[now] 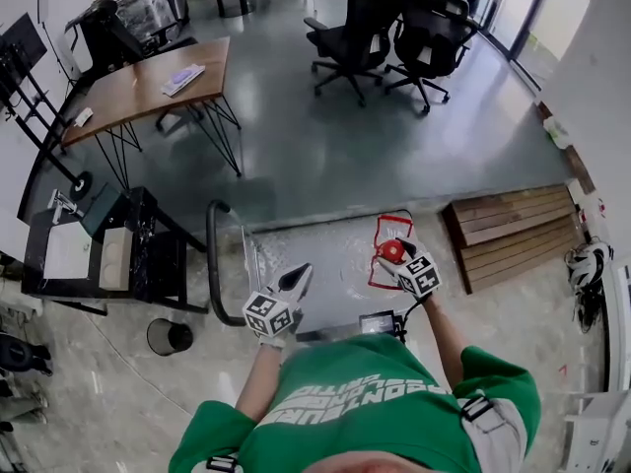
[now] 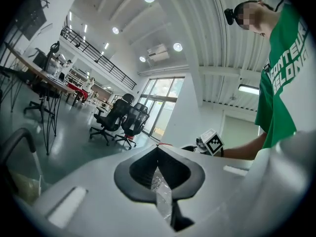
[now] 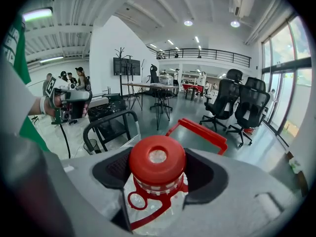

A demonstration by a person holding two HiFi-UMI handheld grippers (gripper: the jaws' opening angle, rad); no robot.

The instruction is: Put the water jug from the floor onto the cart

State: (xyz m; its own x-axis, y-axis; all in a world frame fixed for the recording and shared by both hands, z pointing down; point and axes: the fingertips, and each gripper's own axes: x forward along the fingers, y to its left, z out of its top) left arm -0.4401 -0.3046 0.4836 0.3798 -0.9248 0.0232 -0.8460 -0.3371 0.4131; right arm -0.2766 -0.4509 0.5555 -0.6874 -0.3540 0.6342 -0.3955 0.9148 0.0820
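Left tool [image 2: 158, 154]: jaws together, pinching a clear plastic strip [image 2: 162, 194]. Can't tell what it belongs to.

Right tool [image 3: 158, 174]: clamped on the neck of the water jug [image 3: 157, 214], just under its red cap [image 3: 158, 161]. The jug body sits below that tool, over the cart [image 1: 330, 249] deck. Resting or lifted, can't tell.

Expect it to be heavy if full. The clear wall probably flexes and is slippery. Your neck grip is likely the stiffest spot; the red ring [image 3: 139, 201] below the cap is a backup.

Count: one jug, one cap, one cart, two tools.
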